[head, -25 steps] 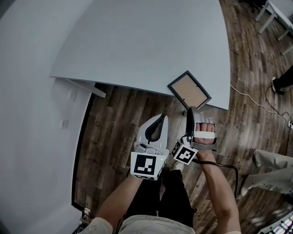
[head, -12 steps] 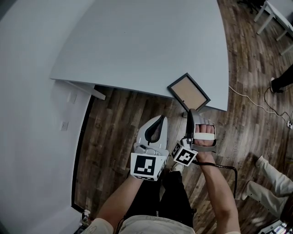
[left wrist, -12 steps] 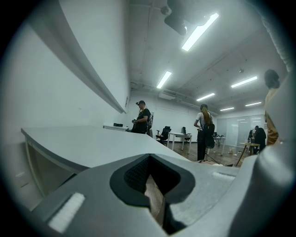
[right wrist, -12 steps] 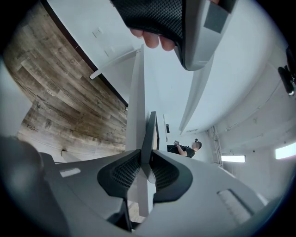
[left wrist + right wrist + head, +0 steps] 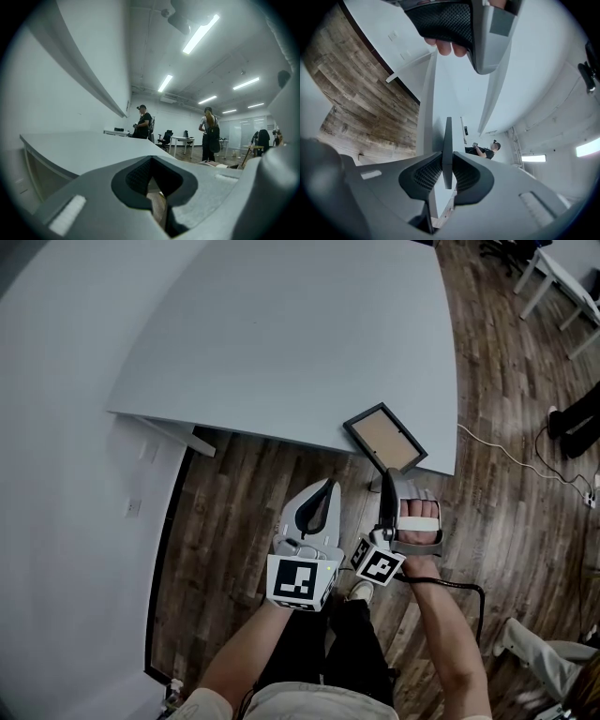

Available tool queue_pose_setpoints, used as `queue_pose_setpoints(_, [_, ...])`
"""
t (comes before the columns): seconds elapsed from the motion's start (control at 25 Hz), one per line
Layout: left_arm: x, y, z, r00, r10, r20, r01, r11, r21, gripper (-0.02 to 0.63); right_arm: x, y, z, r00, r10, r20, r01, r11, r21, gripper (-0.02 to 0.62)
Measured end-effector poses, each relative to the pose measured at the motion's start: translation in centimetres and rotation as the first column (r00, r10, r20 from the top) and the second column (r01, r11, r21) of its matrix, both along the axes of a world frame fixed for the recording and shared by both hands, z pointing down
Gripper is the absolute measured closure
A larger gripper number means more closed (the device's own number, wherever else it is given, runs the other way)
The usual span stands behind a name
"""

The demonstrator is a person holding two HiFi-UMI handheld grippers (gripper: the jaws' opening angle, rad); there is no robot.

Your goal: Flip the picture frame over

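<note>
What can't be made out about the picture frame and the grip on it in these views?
- Head view: the picture frame's underside, hidden by the frame itself; only its brown face shows.
- Head view: where the pads of the right gripper meet the frame, covered by the gripper's body.
- Right gripper view: either face; the frame stands edge-on between jaws that have just been closing on it.

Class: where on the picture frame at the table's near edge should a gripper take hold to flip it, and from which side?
Grip the picture frame by its thin border at the corner nearest the person, coming from the near edge of the table. It is flat, so only its rim fits between jaws. The right gripper has just been closing there, a pad on each face.
</note>
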State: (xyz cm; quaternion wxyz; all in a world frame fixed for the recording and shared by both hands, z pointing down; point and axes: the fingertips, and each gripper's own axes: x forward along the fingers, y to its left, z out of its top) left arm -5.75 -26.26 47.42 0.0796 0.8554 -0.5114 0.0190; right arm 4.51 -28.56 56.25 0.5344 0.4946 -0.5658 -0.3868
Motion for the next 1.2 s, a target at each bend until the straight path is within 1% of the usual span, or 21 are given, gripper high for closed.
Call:
queue_pose_setpoints(0.24, [-0.3,-0.6,-0.9,1.0,0.001,-0.007,-0.001,1.0,0.008,0.605,0.0,-0.5,-1.6,1.0,-0.004,0.014,0.004,1.0,0.021,0.505])
queue_pose_setpoints(0.36, [-0.7,-0.8,-1.4,1.0,-0.002,-0.012,0.002,1.0,0.018,0.605,0.0,-0.6,-2.4,0.999,0.002,0.037,-0.003,0.999,0.035,0.505])
queue_pose_setpoints(0.64, [-0.6,-1.1,-2.8,1.0,-0.007,-0.014,0.008,0.999,0.035,0.606,0.9,-0.7,-6.0,0.988,0.034,0.153,-0.046,0.996,0.074,0.505])
queue_pose_setpoints(0.8, [-0.5,-1.2,-4.0,1.0,-0.009,-0.013,0.01,0.999,0.051,0.606,1.7,-0.8,-8.4,0.968,0.049,0.247,-0.072,0.994,0.083,0.505])
queue_pose_setpoints(0.92, [-0.6,-1.4,-4.9,1.0,-0.013,-0.016,0.014,0.998,0.062,0.606,2.2,-0.7,-10.3,0.939,0.06,0.339,-0.093,0.992,0.083,0.505])
queue_pose_setpoints(1.0, [-0.6,-1.5,-5.4,1.0,-0.014,-0.016,0.015,0.998,0.069,0.606,2.6,-0.8,-11.3,0.906,0.075,0.416,-0.115,0.991,0.071,0.505])
queue_pose_setpoints(1.08, [-0.5,-1.5,-5.9,1.0,-0.012,-0.016,0.013,0.997,0.076,0.606,3.0,-0.8,-12.3,0.856,0.096,0.508,-0.14,0.989,0.049,0.505])
queue_pose_setpoints(1.2, [-0.3,-1.5,-6.4,1.0,-0.01,-0.017,0.012,0.996,0.086,0.605,3.8,-0.7,-13.7,0.766,0.117,0.633,-0.164,0.986,0.016,0.505])
